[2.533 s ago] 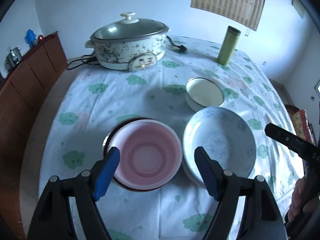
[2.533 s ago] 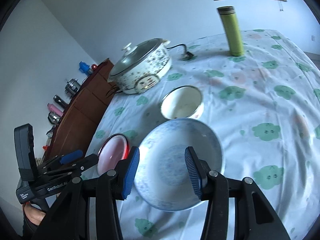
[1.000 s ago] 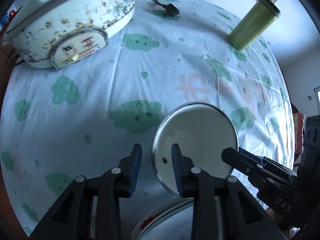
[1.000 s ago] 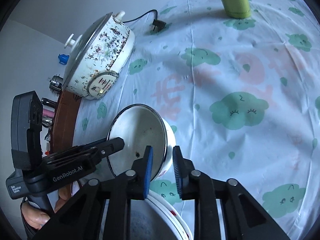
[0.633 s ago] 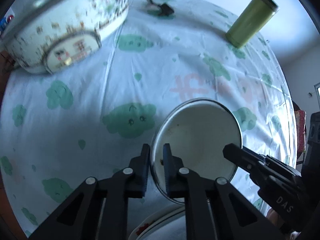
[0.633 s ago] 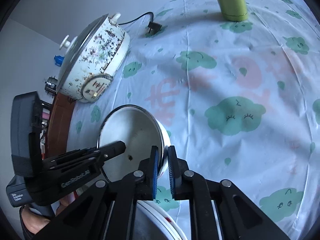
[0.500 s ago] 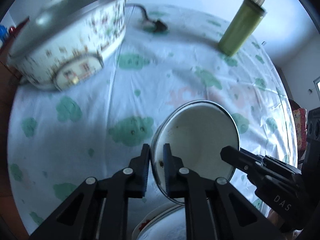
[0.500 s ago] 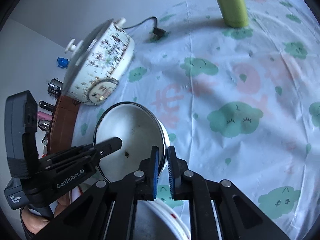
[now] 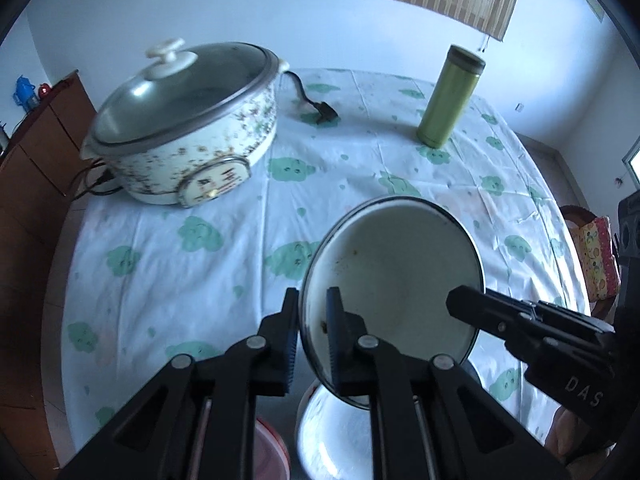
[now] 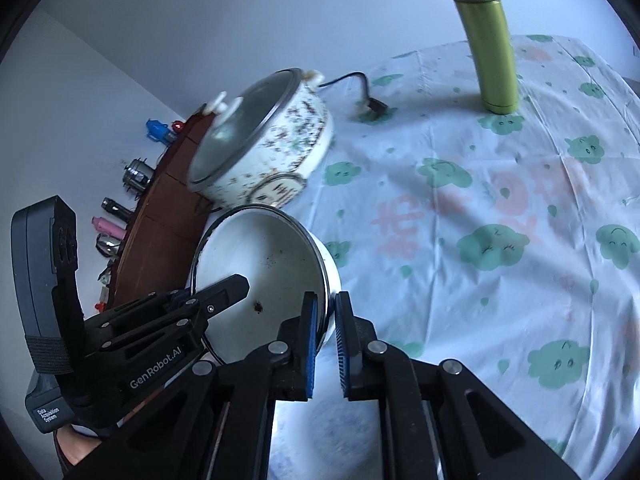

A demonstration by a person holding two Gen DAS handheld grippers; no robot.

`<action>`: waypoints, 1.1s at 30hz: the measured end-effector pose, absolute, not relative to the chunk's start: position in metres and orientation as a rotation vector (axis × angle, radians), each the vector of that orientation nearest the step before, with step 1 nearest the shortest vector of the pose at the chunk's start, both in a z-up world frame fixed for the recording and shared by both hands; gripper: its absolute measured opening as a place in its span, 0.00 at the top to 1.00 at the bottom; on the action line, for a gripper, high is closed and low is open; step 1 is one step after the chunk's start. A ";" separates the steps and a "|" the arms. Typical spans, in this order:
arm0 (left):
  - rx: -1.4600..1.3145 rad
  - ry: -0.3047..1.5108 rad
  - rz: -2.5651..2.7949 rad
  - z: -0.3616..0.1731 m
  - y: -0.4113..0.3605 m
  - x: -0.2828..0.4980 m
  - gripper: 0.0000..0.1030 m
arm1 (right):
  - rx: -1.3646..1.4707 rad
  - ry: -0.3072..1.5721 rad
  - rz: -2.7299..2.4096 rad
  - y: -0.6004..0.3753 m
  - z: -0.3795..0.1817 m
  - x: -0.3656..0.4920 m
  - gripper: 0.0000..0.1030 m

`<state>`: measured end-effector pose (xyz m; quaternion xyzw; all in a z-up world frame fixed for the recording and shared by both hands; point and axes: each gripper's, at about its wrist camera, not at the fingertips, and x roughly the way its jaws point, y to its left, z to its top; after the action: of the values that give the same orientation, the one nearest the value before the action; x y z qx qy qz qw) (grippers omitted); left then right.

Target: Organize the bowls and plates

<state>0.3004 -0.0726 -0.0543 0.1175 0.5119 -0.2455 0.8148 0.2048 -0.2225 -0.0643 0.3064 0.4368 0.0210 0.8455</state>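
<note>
A white enamel bowl [image 9: 396, 264] with a dark rim is held in the air above the table, tilted toward me. My left gripper [image 9: 312, 300] is shut on its left rim. My right gripper [image 10: 325, 304] is shut on its right rim, and the bowl also shows in the right wrist view [image 10: 260, 268]. Each gripper shows in the other's view. Below the bowl lies a blue-patterned plate [image 9: 336, 436]. The red and pink bowl [image 9: 272, 452] sits to its left at the bottom edge.
A speckled electric pot [image 9: 188, 124] with a glass lid stands at the back left, its cord and plug [image 9: 320, 110] on the cloth. A green flask [image 9: 448, 98] stands at the back right. A wooden sideboard [image 10: 160, 216] lies left of the table.
Both grippers closed on the white bowl's rim and lifted it off the cloth. It now hangs higher and nearer the plate, with more of the room in view.
</note>
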 end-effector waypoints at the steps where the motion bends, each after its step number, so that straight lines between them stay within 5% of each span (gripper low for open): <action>1: 0.249 1.084 -0.518 -0.051 -0.067 0.297 0.90 | 0.642 0.919 0.048 -0.218 -0.062 0.202 0.90; 33: 0.147 1.031 -0.378 -0.031 0.050 0.207 0.90 | 0.547 0.925 0.206 -0.110 -0.032 0.134 0.90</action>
<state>0.2071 0.0495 -0.0310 0.0698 0.4893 -0.1796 0.8506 0.1335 -0.1099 -0.0321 0.2603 0.4396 0.0979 0.8540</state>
